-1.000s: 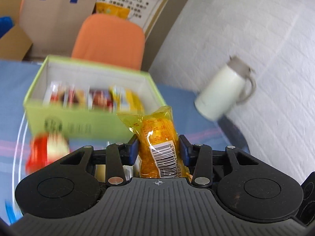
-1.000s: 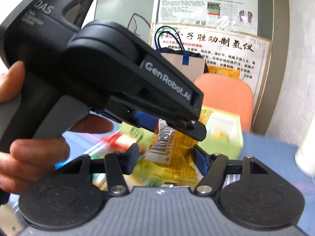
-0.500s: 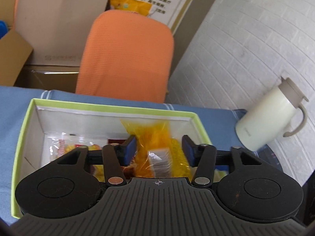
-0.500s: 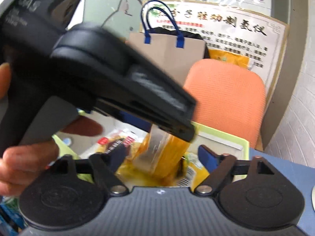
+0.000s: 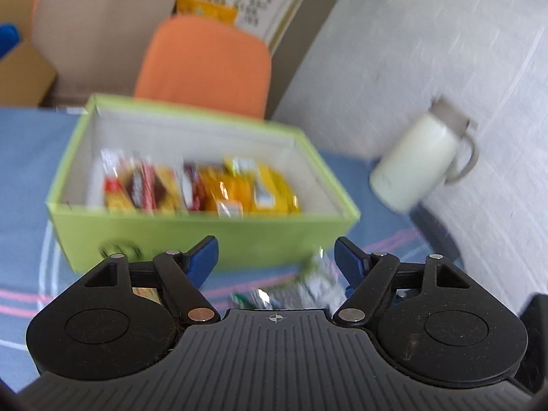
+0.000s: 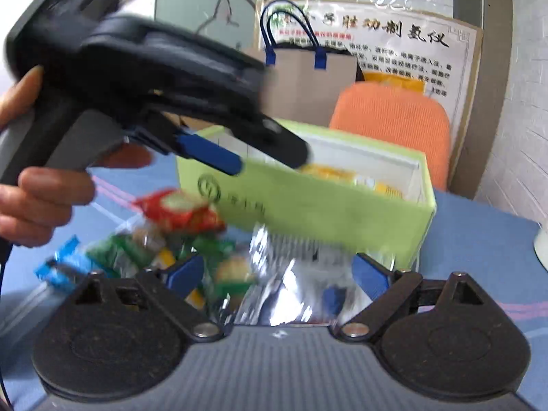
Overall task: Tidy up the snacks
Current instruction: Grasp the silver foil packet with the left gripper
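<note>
A lime-green box [image 5: 205,233] stands on the blue tablecloth with several snack packets in it, among them the yellow packet [image 5: 274,191]. My left gripper [image 5: 275,257] is open and empty in front of the box, above a green and silver packet [image 5: 308,284]. It shows from the side in the right wrist view [image 6: 270,161], held by a hand. My right gripper [image 6: 277,270] is open and empty over a pile of loose snacks: a red packet [image 6: 178,210], green packets [image 6: 126,250], a silver packet [image 6: 284,281]. The box shows behind them [image 6: 325,205].
A cream thermos jug [image 5: 418,164] stands right of the box near the white brick wall. An orange chair [image 5: 205,65] and a brown paper bag [image 5: 99,24] are behind the table. A blue packet [image 6: 58,267] lies at the pile's left.
My left gripper has let go of the yellow packet into the box, opened and pulled back towards the loose snacks. The right gripper has dropped lower over the pile.
</note>
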{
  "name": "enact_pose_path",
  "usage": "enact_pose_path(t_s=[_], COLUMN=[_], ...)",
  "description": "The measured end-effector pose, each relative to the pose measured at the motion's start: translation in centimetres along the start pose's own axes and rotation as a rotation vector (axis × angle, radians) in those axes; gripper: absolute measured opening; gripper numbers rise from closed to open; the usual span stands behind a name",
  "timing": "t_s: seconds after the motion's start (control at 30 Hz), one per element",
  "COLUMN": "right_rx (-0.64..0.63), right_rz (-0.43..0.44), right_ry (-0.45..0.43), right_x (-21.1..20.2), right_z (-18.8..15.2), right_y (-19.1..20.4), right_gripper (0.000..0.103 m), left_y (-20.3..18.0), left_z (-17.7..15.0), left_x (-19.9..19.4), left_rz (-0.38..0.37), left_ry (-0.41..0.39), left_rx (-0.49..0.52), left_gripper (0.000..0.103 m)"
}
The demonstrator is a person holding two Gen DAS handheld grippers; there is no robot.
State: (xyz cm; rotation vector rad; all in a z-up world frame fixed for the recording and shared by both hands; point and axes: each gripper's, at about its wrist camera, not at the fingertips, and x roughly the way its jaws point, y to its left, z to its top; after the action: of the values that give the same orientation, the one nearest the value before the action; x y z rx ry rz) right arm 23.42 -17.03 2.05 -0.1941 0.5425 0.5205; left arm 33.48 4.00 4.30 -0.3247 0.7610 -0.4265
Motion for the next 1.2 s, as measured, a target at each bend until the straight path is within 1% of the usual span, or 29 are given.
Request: enact_pose_path(t_s=[0.07, 0.1, 0.13, 0.17, 0.23, 0.27, 0.33, 0.4, 0.43, 0.5, 0.57, 0.67, 0.7, 0.77, 0.8, 0.87, 0.93, 1.0, 1.1, 1.17, 1.2], right_rx=[0.025, 0.044, 0.062, 0.076, 0.105, 0.116, 0.122, 0.155, 0.172, 0.209, 0.209, 0.156, 0.146, 0.123, 0.120, 0.125, 0.117, 0.069, 0.050, 0.082, 0.111], right_rz=[-0.001, 0.018, 0.035, 0.056, 0.096, 0.095, 0.088, 0.066, 0.054, 0.052, 0.065, 0.097, 0.110, 0.129, 0.138, 0.162, 0.189, 0.176, 0.156, 0.144, 0.133], right_ry=[-0.023, -0.022, -0.016, -0.010, 0.013, 0.031, 0.051, 0.081, 0.084, 0.079, 0.063, 0.039, 0.032, 0.025, 0.027, 0.040, 0.047, 0.048, 0.052, 0.059, 0.058], right_x=[-1.0, -2.1, -2.4, -2.6, -1.5, -1.0, 0.2, 1.3, 1.6, 1.9, 1.4, -0.2, -0.8, -1.8, -2.3, -3.1, -4.0, -4.9, -6.2, -6.7, -6.8], right_z=[-0.4, -1.0, -1.3, -1.6, -1.9, -1.8, -1.7, -1.8, -1.9, -2.0, -1.9, -2.1, -2.2, -2.5, -2.8, -3.3, -4.0, -4.5, -5.2, -5.8, -6.1], right_y=[0.1, 0.5, 0.7, 0.9, 0.3, 0.3, -0.1, -0.8, -1.3, -2.1, -2.3, -1.3, -0.9, -0.1, 0.2, 0.8, 1.4, 2.7, 4.0, 4.1, 4.0], right_gripper=[0.093, 0.093, 0.093, 0.093, 0.093, 0.093, 0.093, 0.093, 0.093, 0.093, 0.094, 0.093, 0.094, 0.094, 0.094, 0.094, 0.094, 0.094, 0.093, 0.093, 0.093], left_y=[-0.5, -0.6, -0.7, -0.9, -1.4, -1.6, -1.9, -2.4, -2.6, -2.8, -3.1, -3.3, -3.4, -3.7, -3.8, -3.9, -3.8, -3.8, -3.4, -3.1, -3.1], left_z=[-0.4, -0.5, -0.6, -0.6, -0.3, 0.0, 0.5, 0.5, 0.4, -0.2, -0.9, -2.1, -2.5, -3.5, -4.2, -6.3, -8.8, -10.8, -12.5, -13.1, -13.3], left_x=[1.7, 2.4, 3.0, 3.5, 4.5, 5.1, 6.3, 7.0, 7.1, 7.1, 6.5, 4.6, 3.8, 2.0, 1.1, -0.8, -2.5, -4.0, -5.2, -5.7, -6.0], left_rz=[-0.014, -0.014, -0.012, -0.017, -0.012, -0.003, -0.019, -0.026, -0.041, -0.075, -0.086, -0.086, -0.090, -0.101, -0.100, -0.075, -0.051, -0.046, -0.078, -0.060, -0.052], left_ry=[0.060, 0.086, 0.109, 0.115, 0.121, 0.132, 0.166, 0.194, 0.203, 0.219, 0.221, 0.206, 0.202, 0.185, 0.182, 0.180, 0.179, 0.163, 0.153, 0.152, 0.144], left_rx=[0.012, 0.008, 0.007, 0.019, 0.045, 0.048, 0.064, 0.080, 0.090, 0.086, 0.076, 0.046, 0.038, 0.037, 0.033, 0.030, -0.001, -0.018, -0.057, -0.087, -0.094], left_gripper=[0.056, 0.052, 0.052, 0.052, 0.052, 0.052, 0.050, 0.048, 0.044, 0.043, 0.043, 0.043, 0.044, 0.049, 0.052, 0.052, 0.053, 0.053, 0.055, 0.054, 0.056])
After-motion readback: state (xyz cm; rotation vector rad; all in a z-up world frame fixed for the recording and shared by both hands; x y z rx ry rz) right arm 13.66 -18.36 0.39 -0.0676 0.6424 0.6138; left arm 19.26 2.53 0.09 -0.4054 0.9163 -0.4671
